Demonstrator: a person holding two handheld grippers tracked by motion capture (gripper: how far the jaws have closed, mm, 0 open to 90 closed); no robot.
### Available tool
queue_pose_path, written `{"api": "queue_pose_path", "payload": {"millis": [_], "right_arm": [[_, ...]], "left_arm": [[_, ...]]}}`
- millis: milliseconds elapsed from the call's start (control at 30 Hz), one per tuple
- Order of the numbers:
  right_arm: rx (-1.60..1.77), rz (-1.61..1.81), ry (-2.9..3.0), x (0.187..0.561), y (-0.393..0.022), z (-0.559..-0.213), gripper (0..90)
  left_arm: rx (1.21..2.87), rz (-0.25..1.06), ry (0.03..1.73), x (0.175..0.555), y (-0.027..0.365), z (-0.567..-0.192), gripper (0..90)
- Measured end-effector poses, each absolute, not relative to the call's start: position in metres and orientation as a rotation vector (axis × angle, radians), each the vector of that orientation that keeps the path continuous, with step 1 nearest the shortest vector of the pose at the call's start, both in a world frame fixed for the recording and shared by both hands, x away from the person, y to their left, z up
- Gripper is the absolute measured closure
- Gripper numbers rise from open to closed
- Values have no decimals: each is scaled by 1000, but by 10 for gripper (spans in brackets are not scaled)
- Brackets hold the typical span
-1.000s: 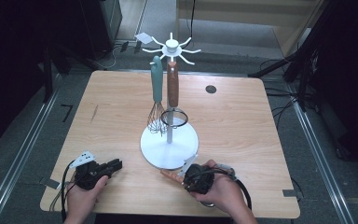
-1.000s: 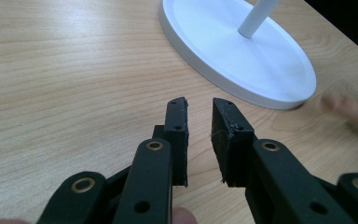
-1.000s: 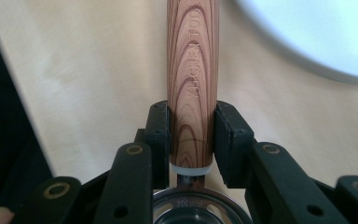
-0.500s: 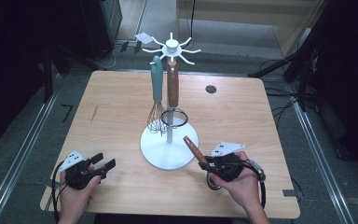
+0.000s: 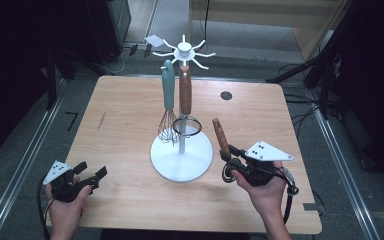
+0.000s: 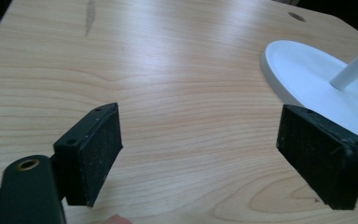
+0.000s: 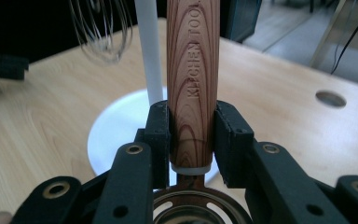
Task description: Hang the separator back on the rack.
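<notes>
A white utensil stand (image 5: 181,162) rises mid-table with a teal-handled whisk (image 5: 168,100) and a wood-handled strainer (image 5: 185,95) hanging from its hooks. My right gripper (image 5: 228,155) hovers right of the base, shut on a second wood-handled tool (image 5: 221,135) whose handle points up and away. In the right gripper view the pads clamp that handle (image 7: 193,70) near its metal end, with the stand's pole (image 7: 147,51) and the whisk's wires (image 7: 100,32) behind. My left gripper (image 5: 92,172) is at the table's near left corner. Its jaws have just been opening and stand open (image 6: 200,140) over bare wood.
A round hole (image 5: 225,95) is in the tabletop at the far right. A dark streak (image 5: 100,121) marks the wood at the left. The stand's base (image 6: 317,79) lies to the right of the left gripper. Metal floor rails run along both sides of the table.
My right gripper has risen and swung right with the wood-handled tool. My left gripper has drawn back left toward the table corner, and its jaws have spread apart.
</notes>
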State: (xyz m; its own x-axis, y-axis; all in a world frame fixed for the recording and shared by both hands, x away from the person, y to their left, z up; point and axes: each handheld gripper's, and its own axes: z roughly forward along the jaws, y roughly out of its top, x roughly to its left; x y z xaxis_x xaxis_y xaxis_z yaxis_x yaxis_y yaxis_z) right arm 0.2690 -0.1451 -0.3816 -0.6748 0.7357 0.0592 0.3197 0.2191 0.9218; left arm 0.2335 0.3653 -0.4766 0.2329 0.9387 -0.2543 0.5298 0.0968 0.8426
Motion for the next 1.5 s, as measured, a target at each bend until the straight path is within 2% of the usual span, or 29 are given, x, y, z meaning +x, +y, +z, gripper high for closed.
{"api": "queue_pose_path", "payload": {"millis": [100,333,867,1500], "right_arm": [[952,1486,2072,271,-142,-370,707],[887,1550,1992,273,-127,-344,706],[796,1683,1826,273,-115,-290,706],[784,1722,1799,280,-102,-273,706]], "left_arm": [[1574,534,1416,233,368,-478,133],[1626,457,1372,233,367,-479,7],[1668,463,1387,232,363,-482,6],[1682,477,1384,230,361,-483,6]]}}
